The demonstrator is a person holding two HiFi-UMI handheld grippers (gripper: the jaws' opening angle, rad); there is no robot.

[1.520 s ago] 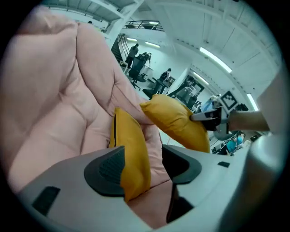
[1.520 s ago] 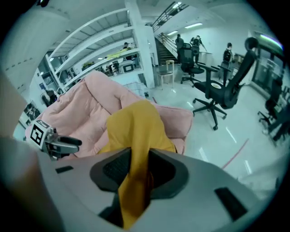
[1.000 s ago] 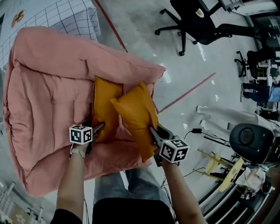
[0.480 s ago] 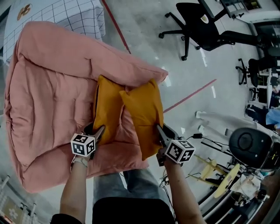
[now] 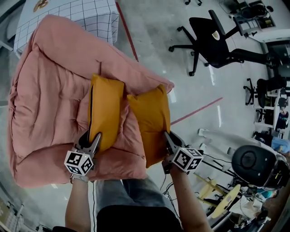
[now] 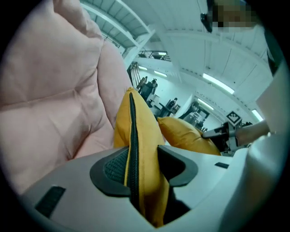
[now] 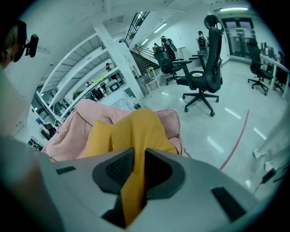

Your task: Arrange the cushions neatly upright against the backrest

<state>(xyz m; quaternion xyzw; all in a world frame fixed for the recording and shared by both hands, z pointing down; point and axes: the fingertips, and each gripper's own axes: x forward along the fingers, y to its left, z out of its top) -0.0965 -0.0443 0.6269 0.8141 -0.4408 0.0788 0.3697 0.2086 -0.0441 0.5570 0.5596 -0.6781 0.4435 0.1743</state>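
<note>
Two orange cushions stand side by side on a big pink padded seat (image 5: 50, 90), leaning on its far side. My left gripper (image 5: 90, 138) holds the lower edge of the left cushion (image 5: 105, 108). In the left gripper view the jaws are closing and both pads press its zip seam (image 6: 132, 136). My right gripper (image 5: 166, 138) pinches the lower corner of the right cushion (image 5: 152, 120). Its jaws are also closing, with the orange fabric (image 7: 140, 131) squeezed between the pads. The left cushion (image 7: 97, 138) shows beside it in that view.
A black office chair (image 5: 213, 38) stands on the glossy floor at the upper right. A red floor line (image 5: 195, 111) runs past the seat's right side. A checked cloth (image 5: 77, 13) lies behind the seat. A round black device (image 5: 251, 161) and cables sit at the right.
My left gripper has closed on the left cushion's lower edge, and that cushion now stands straighter. The right cushion has swung from tilted to upright beside it.
</note>
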